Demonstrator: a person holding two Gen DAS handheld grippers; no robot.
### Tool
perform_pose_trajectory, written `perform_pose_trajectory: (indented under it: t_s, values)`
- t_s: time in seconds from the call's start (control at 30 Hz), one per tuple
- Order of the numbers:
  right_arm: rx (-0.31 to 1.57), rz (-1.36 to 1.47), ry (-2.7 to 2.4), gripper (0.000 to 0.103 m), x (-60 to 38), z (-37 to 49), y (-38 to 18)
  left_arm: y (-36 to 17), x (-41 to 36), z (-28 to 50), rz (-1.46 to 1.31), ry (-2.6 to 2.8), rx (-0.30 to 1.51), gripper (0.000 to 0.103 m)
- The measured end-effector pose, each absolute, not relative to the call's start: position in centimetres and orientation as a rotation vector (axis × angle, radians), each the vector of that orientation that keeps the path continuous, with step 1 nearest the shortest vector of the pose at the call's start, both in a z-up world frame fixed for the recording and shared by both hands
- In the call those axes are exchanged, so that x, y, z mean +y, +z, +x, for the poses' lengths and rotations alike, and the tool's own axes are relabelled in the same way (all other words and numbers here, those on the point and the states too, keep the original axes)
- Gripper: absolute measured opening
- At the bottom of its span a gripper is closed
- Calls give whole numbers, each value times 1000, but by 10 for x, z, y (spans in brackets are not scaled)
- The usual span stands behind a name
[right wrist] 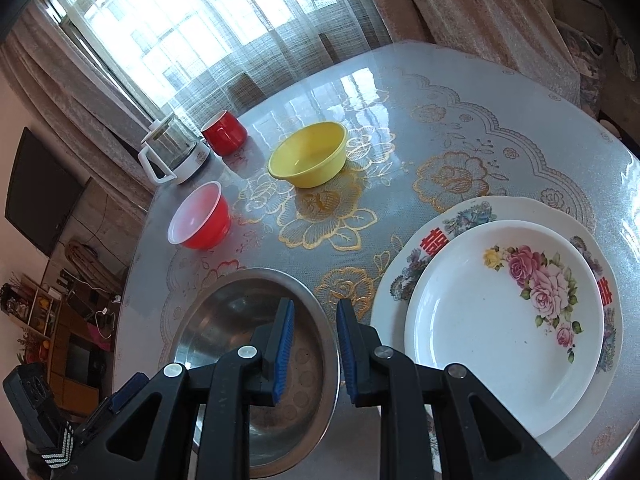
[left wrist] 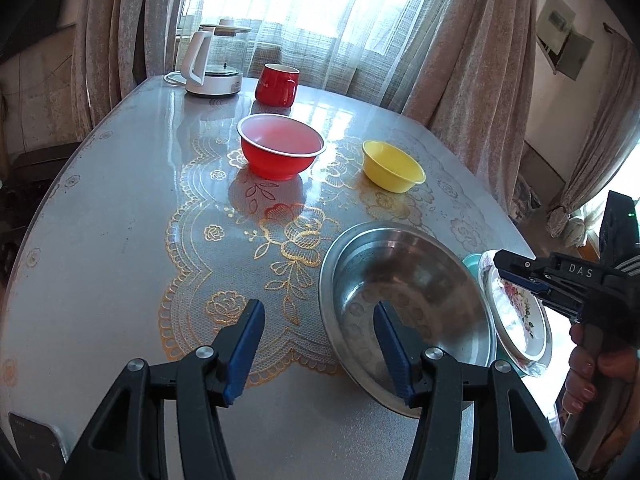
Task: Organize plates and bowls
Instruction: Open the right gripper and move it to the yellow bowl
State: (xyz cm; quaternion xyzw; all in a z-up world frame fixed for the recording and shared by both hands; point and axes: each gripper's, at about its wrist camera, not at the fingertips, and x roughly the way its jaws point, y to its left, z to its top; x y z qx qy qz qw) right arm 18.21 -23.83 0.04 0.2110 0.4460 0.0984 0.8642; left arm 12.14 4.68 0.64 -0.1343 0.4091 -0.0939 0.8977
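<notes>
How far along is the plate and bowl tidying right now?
Done: rose plate stacked on the bigger patterned plate. In hand: nothing; left gripper open, right gripper empty. Left: steel dish, red bowl, yellow bowl sit apart.

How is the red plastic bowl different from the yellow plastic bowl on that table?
The red plastic bowl looks deeper, with a pale pinkish-white inside and a thin light rim; the yellow plastic bowl looks shallower and is yellow inside and out. The red bowl sits nearer the white-handled glass kettle, while the yellow one stands farther toward the middle of the table. Both stand upright, look empty, and neither is touched by a gripper.
</notes>
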Motion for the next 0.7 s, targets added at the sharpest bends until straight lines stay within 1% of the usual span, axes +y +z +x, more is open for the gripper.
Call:
perform_pose_trajectory:
  t_s: [0.17,0.43,0.7]
  values:
    - [954,433,203,25,-243,206,3,13,44,141,-294,-178,850,58]
    - [986,409,193,26,-250,260,6,22,24,183,-295,-191,876,59]
    - [1045,459,220,33,-255,325,-6,31,7,222,-304,-194,903,61]
